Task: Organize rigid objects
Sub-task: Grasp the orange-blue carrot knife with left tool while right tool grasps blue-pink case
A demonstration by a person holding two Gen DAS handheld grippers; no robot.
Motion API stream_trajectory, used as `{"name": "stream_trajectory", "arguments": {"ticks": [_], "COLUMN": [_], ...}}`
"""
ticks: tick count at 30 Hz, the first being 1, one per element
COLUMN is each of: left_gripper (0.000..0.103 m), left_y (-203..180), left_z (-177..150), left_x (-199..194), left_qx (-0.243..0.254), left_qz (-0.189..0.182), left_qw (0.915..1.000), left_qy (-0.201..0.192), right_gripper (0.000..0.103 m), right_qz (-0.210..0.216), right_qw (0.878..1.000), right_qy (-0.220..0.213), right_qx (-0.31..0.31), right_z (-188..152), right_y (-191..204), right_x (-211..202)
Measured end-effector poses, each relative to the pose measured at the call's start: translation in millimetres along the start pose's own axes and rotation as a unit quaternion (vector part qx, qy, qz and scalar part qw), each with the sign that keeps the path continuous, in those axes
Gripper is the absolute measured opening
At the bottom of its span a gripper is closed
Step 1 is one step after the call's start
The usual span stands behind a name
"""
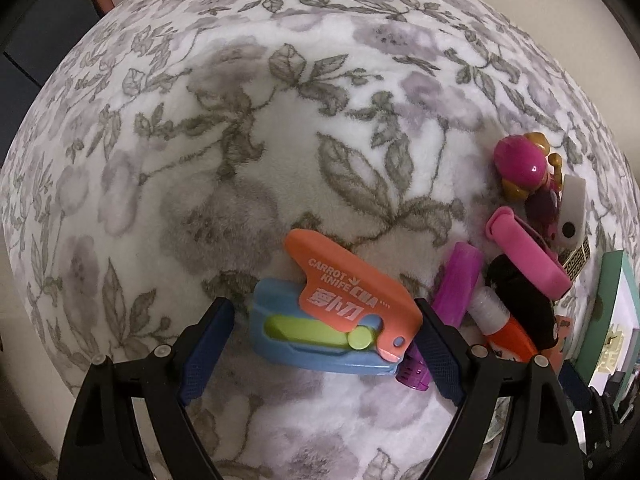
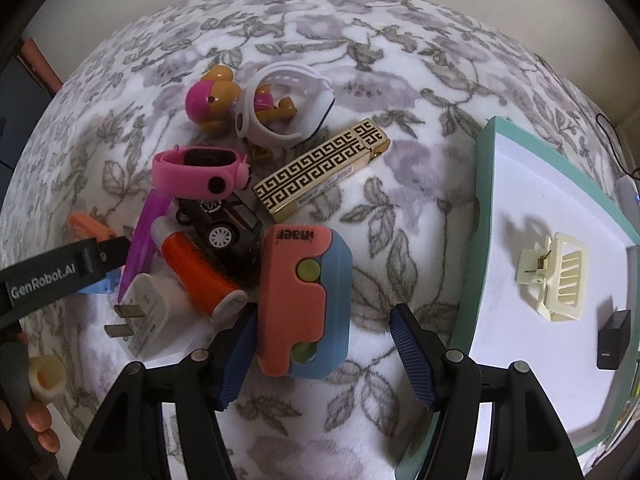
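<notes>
A pile of small rigid things lies on a floral blanket (image 1: 280,140). In the left wrist view my left gripper (image 1: 324,324) is open around an orange and blue carrot knife toy (image 1: 340,316), fingers apart from it. In the right wrist view my right gripper (image 2: 320,352) is open around a second orange and blue toy (image 2: 304,300); its left finger (image 2: 236,360) is close to the toy. A teal-rimmed white tray (image 2: 484,216) at right holds a cream hair clip (image 2: 556,276) and a black adapter (image 2: 614,340).
The pile holds a pink-helmet figure (image 2: 212,100), white band (image 2: 280,104), pink watch (image 2: 200,172), gold patterned lighter (image 2: 324,168), black toy car (image 2: 224,228), orange brush (image 2: 200,276), purple item (image 2: 140,248) and white plug (image 2: 144,320). The left gripper's arm (image 2: 52,276) reaches in from the left.
</notes>
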State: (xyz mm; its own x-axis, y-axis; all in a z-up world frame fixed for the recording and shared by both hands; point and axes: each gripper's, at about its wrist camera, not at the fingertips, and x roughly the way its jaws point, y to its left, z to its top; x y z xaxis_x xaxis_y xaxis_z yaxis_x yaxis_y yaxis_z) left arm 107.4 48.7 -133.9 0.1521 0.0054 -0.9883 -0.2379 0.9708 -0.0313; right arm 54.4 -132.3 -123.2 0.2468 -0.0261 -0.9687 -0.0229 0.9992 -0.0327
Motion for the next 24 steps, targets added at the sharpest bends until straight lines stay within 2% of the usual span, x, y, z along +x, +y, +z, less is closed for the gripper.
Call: {"name": "stream_trajectory", "arguments": {"ticks": [1,3,4,6,12,17,21,23,24], "left_gripper": [0.087,0.080,0.076,0.073,0.073,0.073,0.073,0.073,0.073], "left_y": [-1.5,-0.6,-0.9,-1.4,2.9,6.9,5.6,2.6,1.5], "left_z": [-1.0,-3.0,-3.5,-4.0,-3.1,-0.8,2.8,3.6,3.5], "left_x": [0.4,-3.3,-4.6,-6.0,-7.6,-26.9,-56.3,-72.3,-78.3], "left_qx": [-0.002,-0.001,0.000,0.000,-0.009,-0.011,-0.007,0.001,0.003], "left_qz": [-0.002,-0.003,-0.002,-0.002,-0.014,-0.023,-0.029,-0.031,-0.033], "left_qw": [1.0000,1.0000,1.0000,0.9999,0.9998,0.9993,0.9974,0.9956,0.9947], "left_qy": [-0.001,-0.005,-0.008,-0.010,-0.013,-0.026,-0.065,-0.089,-0.097], "right_gripper": [0.054,0.046,0.046,0.046,0.046,0.046,0.044,0.039,0.033], "right_qz": [-0.001,-0.002,0.004,0.009,0.019,0.028,0.034,0.039,0.042], "right_qw": [1.000,1.000,1.000,1.000,0.999,0.998,0.996,0.995,0.995], "right_qy": [-0.004,-0.006,-0.005,-0.005,-0.011,-0.020,-0.043,-0.053,-0.057], "right_qx": [0.007,0.016,0.022,0.029,0.041,0.054,0.067,0.071,0.073], "right_z": [0.8,2.4,2.6,4.9,8.3,13.1,19.0,22.0,22.8], "right_y": [-1.9,-6.5,-8.8,-13.4,-24.4,-35.5,-48.9,-53.5,-55.3], "right_x": [-1.4,-4.1,-4.0,-3.1,-11.1,-24.5,-47.8,-57.9,-60.9]}}
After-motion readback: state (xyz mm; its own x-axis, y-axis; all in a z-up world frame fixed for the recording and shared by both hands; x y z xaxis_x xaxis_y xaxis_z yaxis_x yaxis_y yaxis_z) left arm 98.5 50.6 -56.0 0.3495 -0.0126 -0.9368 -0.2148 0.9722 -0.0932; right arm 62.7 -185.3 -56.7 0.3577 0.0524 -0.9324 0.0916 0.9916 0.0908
